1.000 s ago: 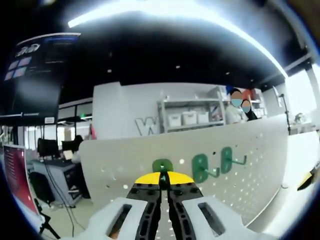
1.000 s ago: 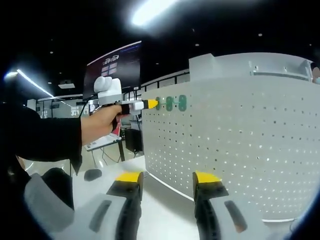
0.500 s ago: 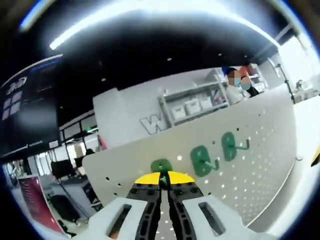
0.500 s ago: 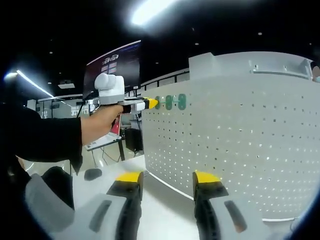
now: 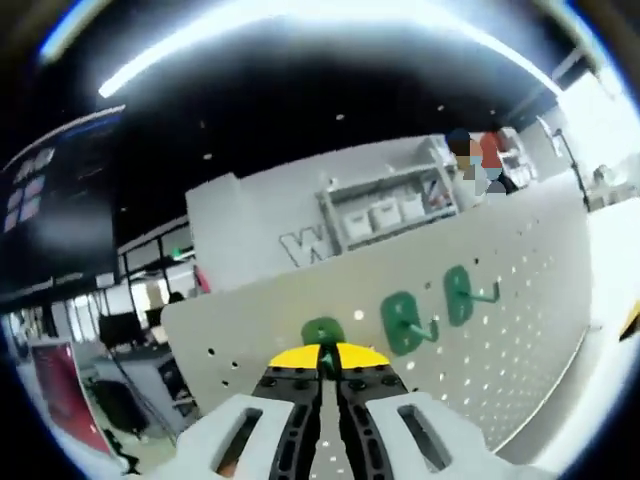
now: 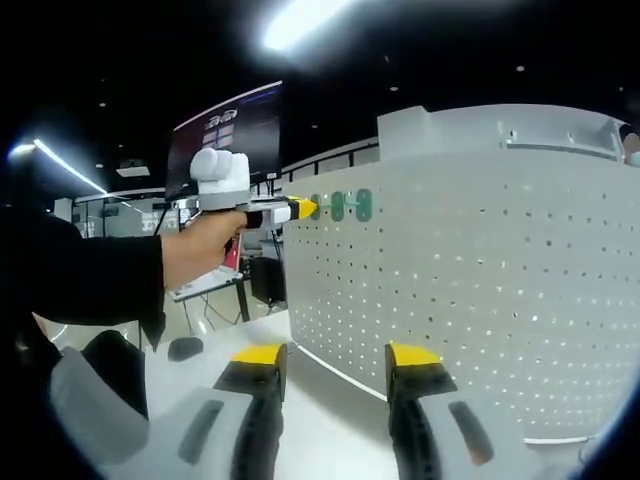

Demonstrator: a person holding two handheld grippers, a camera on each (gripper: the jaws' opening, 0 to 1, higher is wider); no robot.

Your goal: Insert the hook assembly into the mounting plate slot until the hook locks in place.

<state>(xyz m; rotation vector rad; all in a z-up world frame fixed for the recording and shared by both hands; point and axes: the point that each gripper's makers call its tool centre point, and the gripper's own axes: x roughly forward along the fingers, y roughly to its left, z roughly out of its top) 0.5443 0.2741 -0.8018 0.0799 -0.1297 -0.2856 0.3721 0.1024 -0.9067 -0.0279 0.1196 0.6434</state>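
In the left gripper view, my left gripper point(image 5: 322, 360) is shut on a green hook point(image 5: 323, 333), which is pressed against the top part of the white perforated mounting plate point(image 5: 500, 330). Two more green hooks point(image 5: 405, 322) point(image 5: 460, 295) hang on the plate to its right, prongs pointing out. The right gripper view shows the left gripper point(image 6: 303, 207) from the side, held by a hand point(image 6: 200, 248), with its yellow tip at the green hook point(image 6: 316, 205) near the plate's point(image 6: 470, 290) upper left corner. My right gripper point(image 6: 338, 362) stands open and holds nothing, low in front of the plate.
The plate stands upright on a white tabletop point(image 6: 310, 420). A dark sleeve point(image 6: 80, 280) reaches in from the left. Behind the plate are a large dark screen point(image 6: 225, 135), shelving with white bins point(image 5: 385, 215) and desks with monitors point(image 5: 120, 330).
The left gripper's camera has tilted and rolled a little while staying at the plate with the hook. The right gripper has not moved.
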